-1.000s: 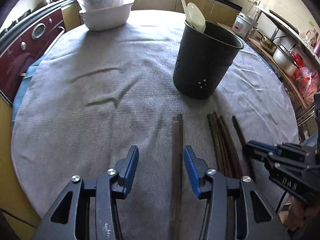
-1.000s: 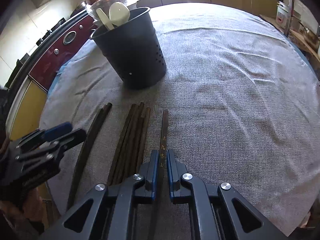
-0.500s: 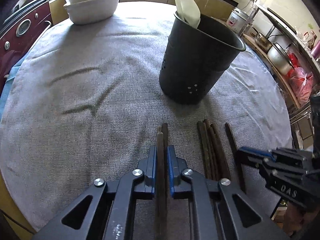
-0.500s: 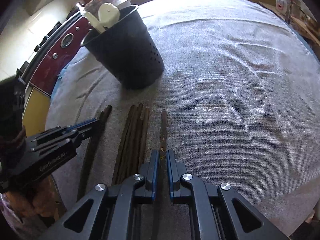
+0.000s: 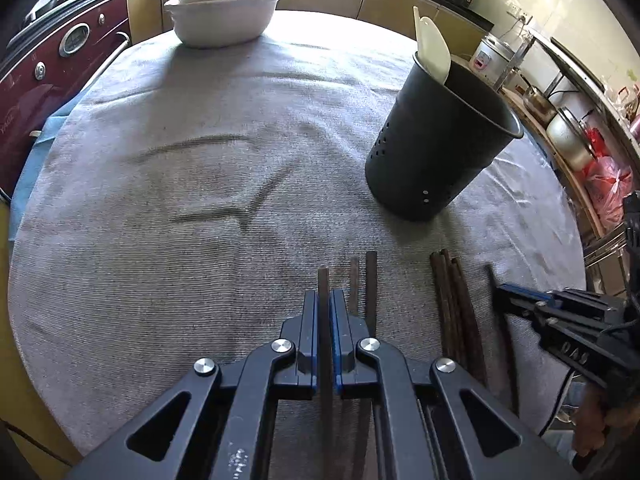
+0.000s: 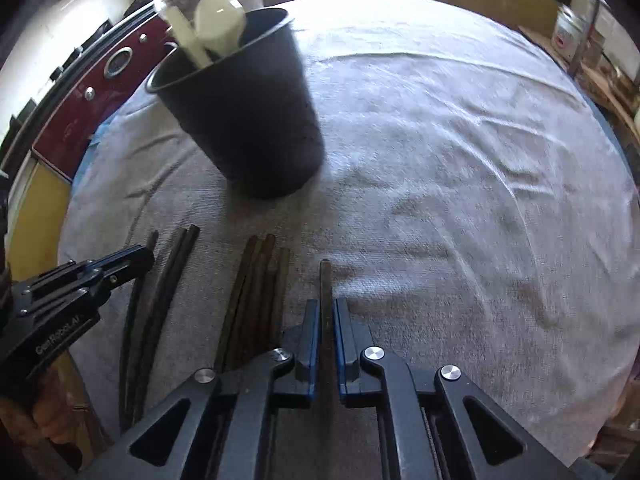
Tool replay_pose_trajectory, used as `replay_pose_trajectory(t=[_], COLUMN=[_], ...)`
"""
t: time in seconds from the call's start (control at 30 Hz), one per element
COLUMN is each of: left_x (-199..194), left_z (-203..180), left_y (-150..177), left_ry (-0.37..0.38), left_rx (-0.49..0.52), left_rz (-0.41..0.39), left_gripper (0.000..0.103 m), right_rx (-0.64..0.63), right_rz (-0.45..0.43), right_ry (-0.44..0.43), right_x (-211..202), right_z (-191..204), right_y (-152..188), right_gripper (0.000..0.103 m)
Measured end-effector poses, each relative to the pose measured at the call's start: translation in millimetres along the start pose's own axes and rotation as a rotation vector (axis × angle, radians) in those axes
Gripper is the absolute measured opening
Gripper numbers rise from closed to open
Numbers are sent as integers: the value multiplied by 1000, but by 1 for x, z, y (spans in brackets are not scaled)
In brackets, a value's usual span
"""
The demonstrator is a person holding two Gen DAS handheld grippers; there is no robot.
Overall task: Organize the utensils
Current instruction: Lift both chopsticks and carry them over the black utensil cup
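Lighting: strong daylight from the far side; glare whitens the table cloth's far edge. Fisheye bending, dark corners. Right view motion-blurred; black holder smeared.

Wrist views, steep, close, sharing holder

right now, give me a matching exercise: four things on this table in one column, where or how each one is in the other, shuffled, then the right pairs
Things:
1. white spoon
2. white bowl
3. bundle of chopsticks
4. single chopstick

Places or states:
A. at the far edge of the table
B. pinched between the left gripper's pads
C. standing in the black holder
D. lying loose on the grey cloth, between the two grippers

Pairs: 1-C, 2-A, 3-D, 4-B
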State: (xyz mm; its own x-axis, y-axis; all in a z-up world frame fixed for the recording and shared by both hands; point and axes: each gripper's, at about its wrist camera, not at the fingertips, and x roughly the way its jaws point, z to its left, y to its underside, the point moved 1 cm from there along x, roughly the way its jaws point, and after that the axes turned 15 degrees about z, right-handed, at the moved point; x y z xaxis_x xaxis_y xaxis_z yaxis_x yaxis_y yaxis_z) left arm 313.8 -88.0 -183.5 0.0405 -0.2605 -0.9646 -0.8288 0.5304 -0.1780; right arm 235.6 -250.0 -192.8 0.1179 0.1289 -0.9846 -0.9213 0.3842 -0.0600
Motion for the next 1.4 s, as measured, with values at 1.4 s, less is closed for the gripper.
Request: replay_pose_trajectory(t=[1.4], left_x=[-164], left_z=[-27], left_y=[22], left_ry=[16], left_rx=[-22], left_rz=[-461], left_gripper=[5], right_rx=[-111], right_rz=[-541], right_ry=[-139], right_x=[-159], right_z=[-5], right_y=[51], right_gripper=[7])
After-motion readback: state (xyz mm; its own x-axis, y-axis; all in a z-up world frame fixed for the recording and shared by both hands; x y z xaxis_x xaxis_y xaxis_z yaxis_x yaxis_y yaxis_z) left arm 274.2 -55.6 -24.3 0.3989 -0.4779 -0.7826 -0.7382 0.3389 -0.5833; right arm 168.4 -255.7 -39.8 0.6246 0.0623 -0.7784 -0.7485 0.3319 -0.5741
